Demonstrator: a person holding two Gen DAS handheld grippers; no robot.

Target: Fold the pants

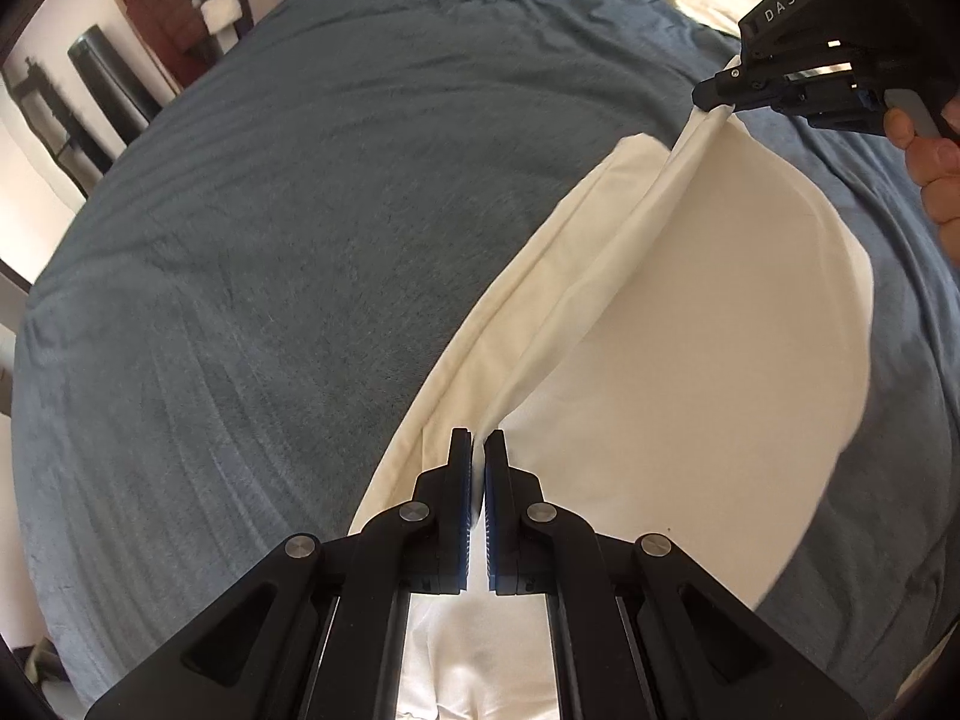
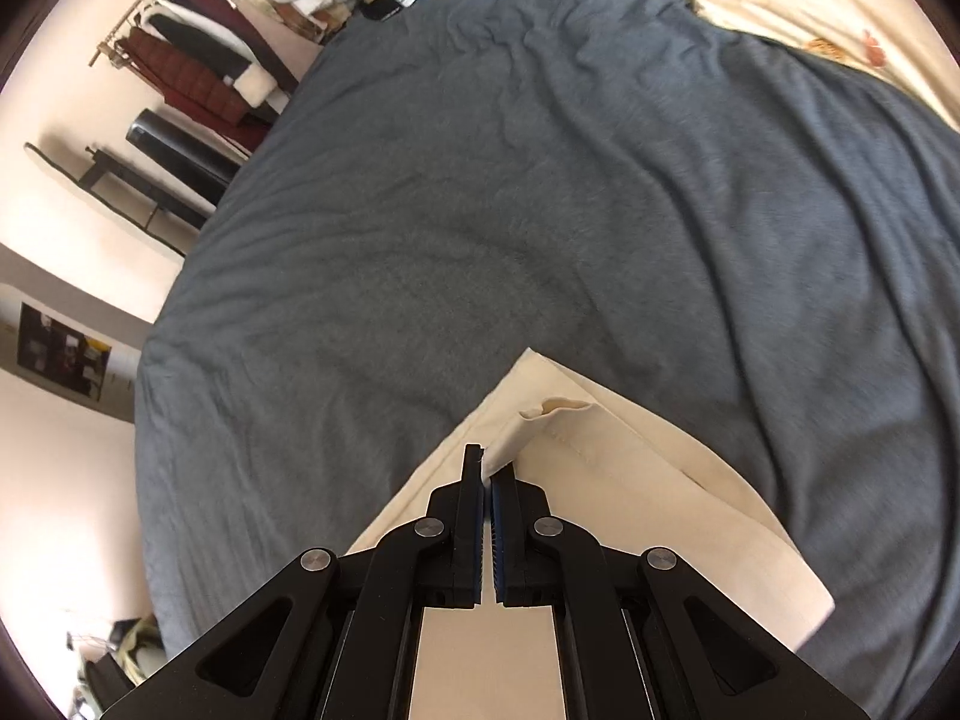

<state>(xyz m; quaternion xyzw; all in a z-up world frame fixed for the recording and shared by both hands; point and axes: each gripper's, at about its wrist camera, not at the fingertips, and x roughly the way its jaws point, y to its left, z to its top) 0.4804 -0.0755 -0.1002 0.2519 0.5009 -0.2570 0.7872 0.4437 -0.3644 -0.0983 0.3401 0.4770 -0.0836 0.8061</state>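
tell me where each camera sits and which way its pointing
Left wrist: rides on the left gripper, angled down at the cream pants on a blue-grey blanket; its jaws pinch the cloth, and the right gripper and a hand show far right.
Right wrist: rides on the right gripper, angled down at the pants' hem; only its own fingers show.
Shared: pants, blanket, pillow, clothes rack.
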